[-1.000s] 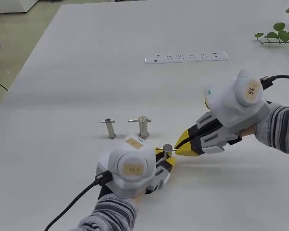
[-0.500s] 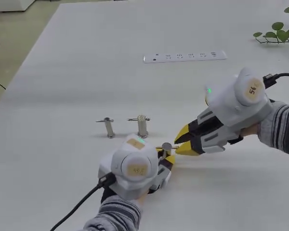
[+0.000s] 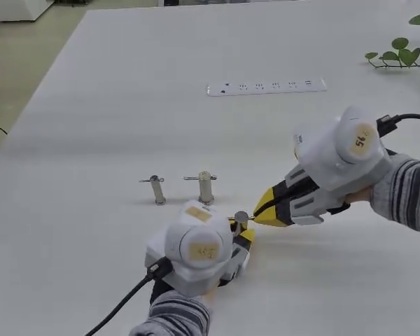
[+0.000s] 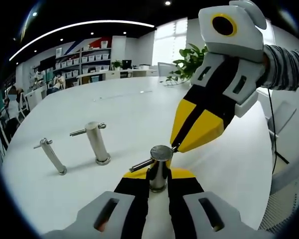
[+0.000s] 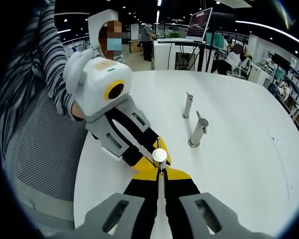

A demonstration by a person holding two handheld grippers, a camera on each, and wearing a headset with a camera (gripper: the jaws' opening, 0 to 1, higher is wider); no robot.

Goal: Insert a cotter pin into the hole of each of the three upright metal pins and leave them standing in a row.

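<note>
Two upright metal pins [image 3: 156, 190] [image 3: 205, 187] stand side by side on the white table, each with a cotter pin through its top. They also appear in the left gripper view [image 4: 52, 156] [image 4: 97, 144] and the right gripper view [image 5: 188, 105] [image 5: 198, 130]. A third metal pin [image 4: 158, 169] stands between the jaws of my left gripper [image 4: 158, 175], which is shut on it. A cotter pin [image 4: 142, 164] runs through its head. My right gripper [image 3: 255, 213] is shut on that cotter pin's end, right beside the pin head [image 5: 160, 155].
A white power strip [image 3: 266, 87] lies far back on the table. A green plant [image 3: 399, 52] sits at the far right edge. A black cable [image 3: 119, 304] trails from the left gripper toward me. Bare table surrounds the pins.
The head view has shifted slightly. The right gripper's tips stay at the third pin's head and the left gripper keeps its hold; the two standing pins have not moved.
</note>
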